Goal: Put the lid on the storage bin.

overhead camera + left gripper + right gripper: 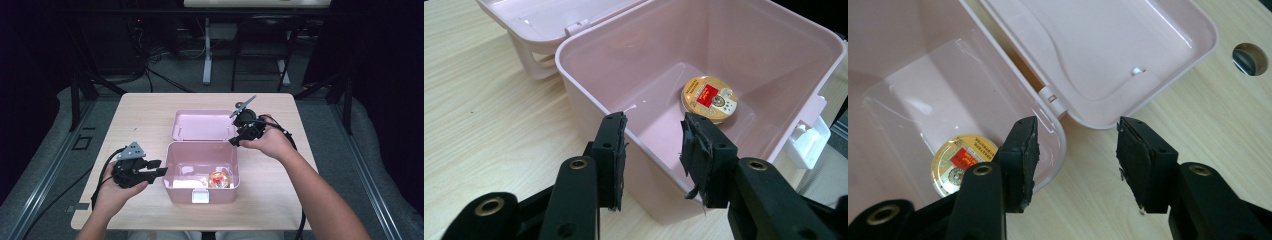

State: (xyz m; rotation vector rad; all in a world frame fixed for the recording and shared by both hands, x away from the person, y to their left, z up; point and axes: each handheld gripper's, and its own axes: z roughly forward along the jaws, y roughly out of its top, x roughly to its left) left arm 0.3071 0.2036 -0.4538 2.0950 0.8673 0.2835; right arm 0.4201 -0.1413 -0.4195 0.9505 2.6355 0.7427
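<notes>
An open pink box (pixel 202 145) stands mid-table with its lid (pixel 205 125) laid back flat behind it. A round gold tin (pixel 219 179) with a red label lies on the box floor. My left gripper (pixel 161 167) is at the box's left wall. In the left gripper view its jaws (pixel 651 150) stand open astride the rim (pixel 574 75), with the tin (pixel 709 98) beyond them. My right gripper (pixel 235 141) hovers at the back right corner. In the right gripper view it (pixel 1075 150) is open over the corner rim (pixel 1060 145), between the tin (pixel 960 162) and the lid (pixel 1098 45).
A white latch (pixel 200 196) hangs on the box's front wall. The wooden table (pixel 145 115) has a round hole (pixel 1249 58) past the lid. Cables trail from both grippers off the near edge. Desk legs and wiring stand on the floor behind the table.
</notes>
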